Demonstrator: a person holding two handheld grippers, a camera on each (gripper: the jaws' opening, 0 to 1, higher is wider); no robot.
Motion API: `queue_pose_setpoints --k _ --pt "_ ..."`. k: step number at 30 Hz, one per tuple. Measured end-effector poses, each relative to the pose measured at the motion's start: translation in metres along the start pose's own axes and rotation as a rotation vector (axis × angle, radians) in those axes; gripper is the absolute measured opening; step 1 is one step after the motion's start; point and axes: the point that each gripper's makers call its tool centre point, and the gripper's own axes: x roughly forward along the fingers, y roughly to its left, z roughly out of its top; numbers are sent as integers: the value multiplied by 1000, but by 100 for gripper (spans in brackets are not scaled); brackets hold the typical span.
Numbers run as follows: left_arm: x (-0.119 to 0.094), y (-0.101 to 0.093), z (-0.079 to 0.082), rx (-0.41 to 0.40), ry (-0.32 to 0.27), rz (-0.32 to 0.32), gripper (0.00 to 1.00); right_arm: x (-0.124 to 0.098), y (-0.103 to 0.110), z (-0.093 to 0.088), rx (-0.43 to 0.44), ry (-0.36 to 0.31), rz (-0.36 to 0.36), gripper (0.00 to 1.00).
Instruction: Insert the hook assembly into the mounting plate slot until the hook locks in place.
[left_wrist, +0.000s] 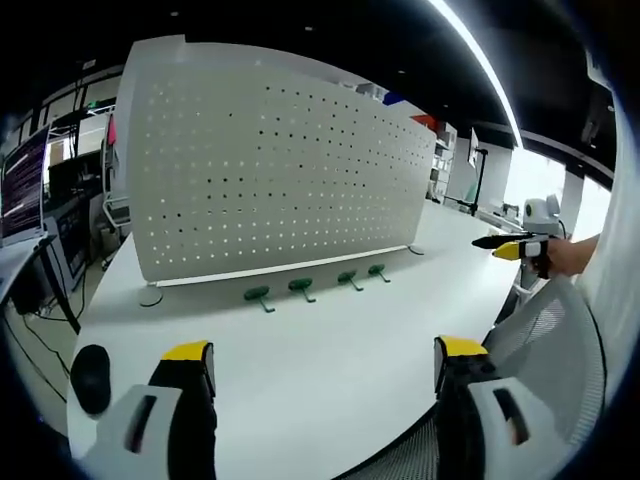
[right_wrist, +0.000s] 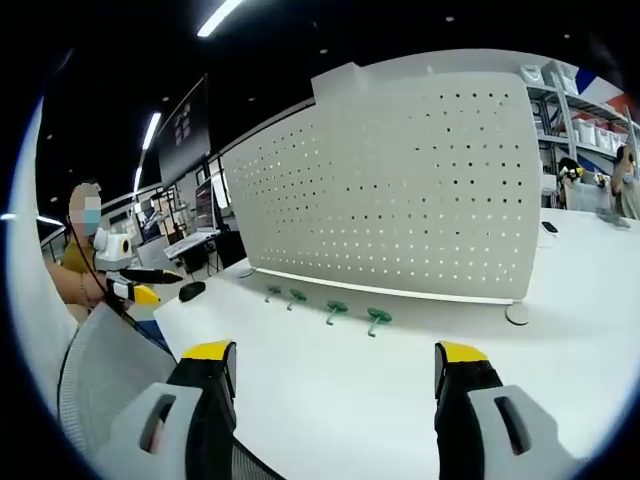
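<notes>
Across the middle of both views, four green hooks (left_wrist: 300, 288) (right_wrist: 336, 310) are seen lying on the white bench (left_wrist: 340, 370) in a row along the pegboard's (left_wrist: 280, 170) foot, well ahead of both empty, wide-open claws (left_wrist: 325, 375) (right_wrist: 335, 375); neither seems clearly nearer.
</notes>
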Motion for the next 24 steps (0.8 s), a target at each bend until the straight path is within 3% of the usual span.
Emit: queue_pose_setpoints --k 24 --pt "3 -1 0 3 3 -4 92 1 1 1 4 2 -2 78"
